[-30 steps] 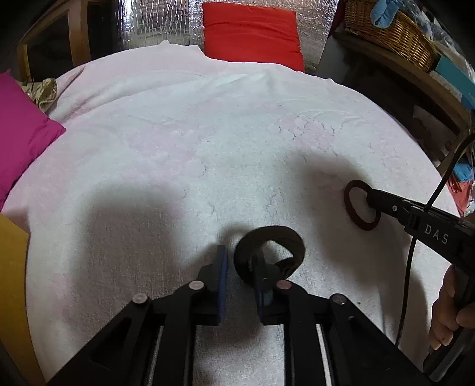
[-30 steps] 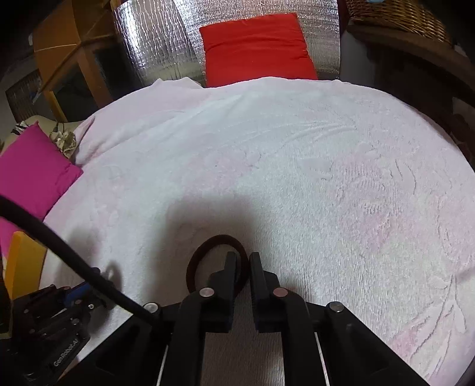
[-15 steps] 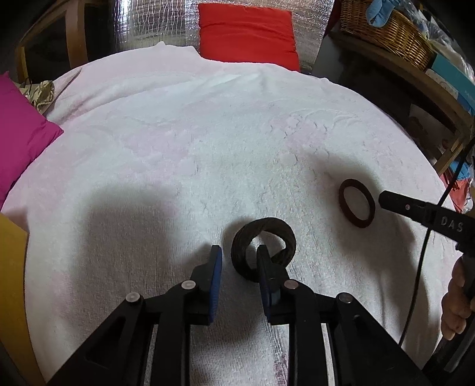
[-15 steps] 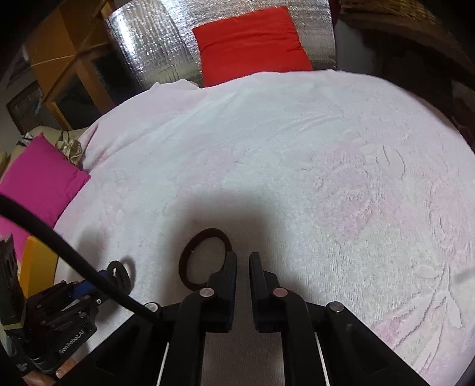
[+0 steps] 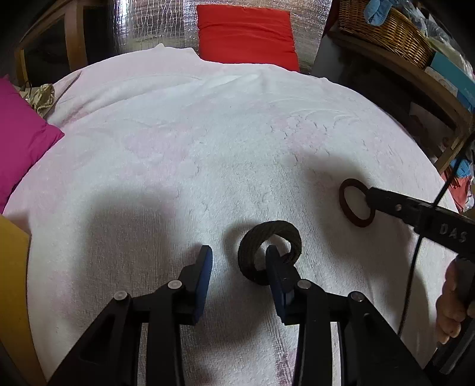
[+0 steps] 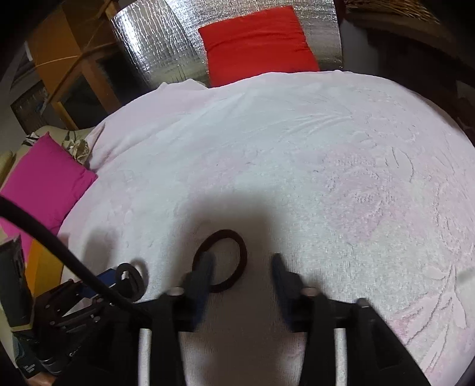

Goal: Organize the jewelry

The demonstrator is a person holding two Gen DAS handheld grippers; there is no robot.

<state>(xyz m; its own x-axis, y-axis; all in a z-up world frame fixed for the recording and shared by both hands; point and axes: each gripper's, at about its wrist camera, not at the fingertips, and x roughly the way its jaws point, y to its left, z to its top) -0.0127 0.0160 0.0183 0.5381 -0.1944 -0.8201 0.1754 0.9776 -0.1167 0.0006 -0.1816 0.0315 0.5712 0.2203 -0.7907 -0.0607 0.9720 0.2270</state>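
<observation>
I see a thick, dark woven ring-shaped bracelet [image 5: 268,252] lying on the white textured towel [image 5: 184,166] that covers the work surface, directly ahead of my left gripper [image 5: 239,256]. That gripper's jaws are apart and opening; the right-hand finger tip sits inside the bracelet's hole, and only the near side of the band lies between the pads, unclamped. The same bracelet shows small at the lower left of the right wrist view [image 6: 130,280].

A thin, dark brown plain bangle [image 6: 220,260] lies flat on the towel, well to the right of the woven bracelet. My right gripper [image 6: 243,264] hovers at it with jaws apart and opening. Its left finger crosses over the bangle's rim, and most of the ring sits in the gap without being pressed. From the left wrist view this gripper's black finger covers the bangle's right edge [image 5: 356,206].

Further out, a black cable [image 6: 59,252] sweeps across the lower left of the right wrist view, partly hiding the left gripper. A person's hand [image 5: 452,303] grips the right tool's handle. A magenta cushion [image 5: 20,133] lies at the towel's left edge, and a red cushion [image 5: 246,35] leans against a silver foil panel [image 5: 154,26] at the far side. A wicker basket [image 5: 386,32] sits on a wooden shelf to the right.
</observation>
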